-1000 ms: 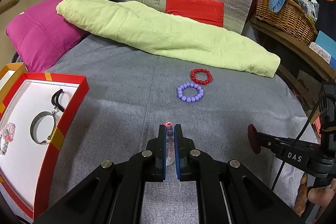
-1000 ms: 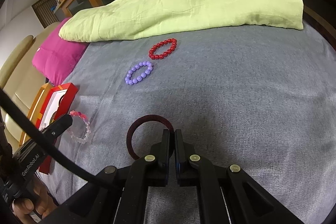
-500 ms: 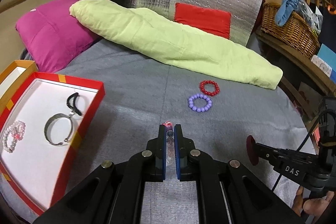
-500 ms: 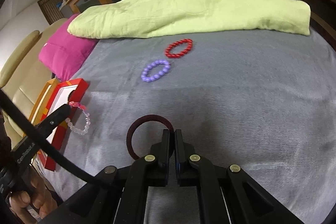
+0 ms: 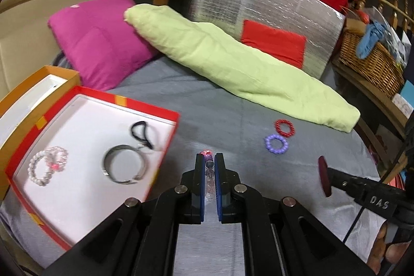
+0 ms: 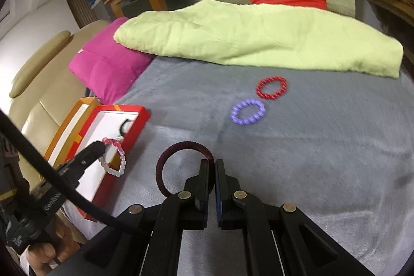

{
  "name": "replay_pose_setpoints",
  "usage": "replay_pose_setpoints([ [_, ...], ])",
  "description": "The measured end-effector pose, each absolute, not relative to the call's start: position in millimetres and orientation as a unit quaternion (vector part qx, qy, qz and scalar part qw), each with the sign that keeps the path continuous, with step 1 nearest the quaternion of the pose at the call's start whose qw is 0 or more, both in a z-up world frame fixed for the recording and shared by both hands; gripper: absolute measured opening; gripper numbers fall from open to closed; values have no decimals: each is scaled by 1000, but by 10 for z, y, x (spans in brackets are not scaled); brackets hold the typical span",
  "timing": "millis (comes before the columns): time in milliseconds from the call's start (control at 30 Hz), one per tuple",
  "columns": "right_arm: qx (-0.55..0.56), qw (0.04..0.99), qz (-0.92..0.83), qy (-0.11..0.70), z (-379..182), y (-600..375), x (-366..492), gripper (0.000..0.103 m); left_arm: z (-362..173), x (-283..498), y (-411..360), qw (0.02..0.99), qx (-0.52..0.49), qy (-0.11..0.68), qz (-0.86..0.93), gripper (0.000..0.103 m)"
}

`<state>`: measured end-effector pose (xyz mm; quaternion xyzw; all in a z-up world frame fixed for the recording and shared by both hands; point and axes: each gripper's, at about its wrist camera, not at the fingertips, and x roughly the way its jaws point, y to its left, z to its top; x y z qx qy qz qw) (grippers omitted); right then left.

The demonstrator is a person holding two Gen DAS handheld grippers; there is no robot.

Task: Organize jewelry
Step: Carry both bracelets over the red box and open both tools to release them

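My left gripper (image 5: 209, 159) is shut on a pink and clear bead bracelet (image 5: 208, 164), held above the grey bed just right of the red tray (image 5: 165, 146); the bracelet also shows in the right wrist view (image 6: 115, 157). The tray holds a pearl bracelet (image 5: 47, 166), a metal bangle (image 5: 123, 167) and a black hair tie (image 5: 141, 132). My right gripper (image 6: 212, 164) is shut on a dark red hair ring (image 6: 181, 146); the ring also shows in the left wrist view (image 5: 324, 179). A purple bead bracelet (image 5: 275, 144) and a red bead bracelet (image 5: 284, 127) lie on the bed.
A light green folded quilt (image 5: 233, 64) and a magenta pillow (image 5: 98, 43) lie at the bed's far side. An orange box lid (image 5: 31, 92) sits behind the tray. A wicker basket (image 5: 370, 64) stands at the right. A silver foil panel (image 5: 258, 9) stands behind.
My left gripper has swung left toward the red tray with the bead bracelet, so the tray fills more of its view. My right gripper has kept hold of the dark red ring.
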<state>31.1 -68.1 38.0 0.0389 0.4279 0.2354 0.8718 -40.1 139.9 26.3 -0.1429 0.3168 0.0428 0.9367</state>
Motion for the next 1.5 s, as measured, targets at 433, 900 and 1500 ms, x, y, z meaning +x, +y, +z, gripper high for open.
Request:
replay_pose_setpoints([
  [433,2,871,271,409,697,1,216,4,435,-614,1974,935,-170,294,103,7],
  [900,-27,850,319,418,617,874,335,4,434,-755,2686,924,-199,269,186,7],
  [1500,-87,821,333,455,167,1910,889,5,135,-598,2936,908,-275,282,143,7],
])
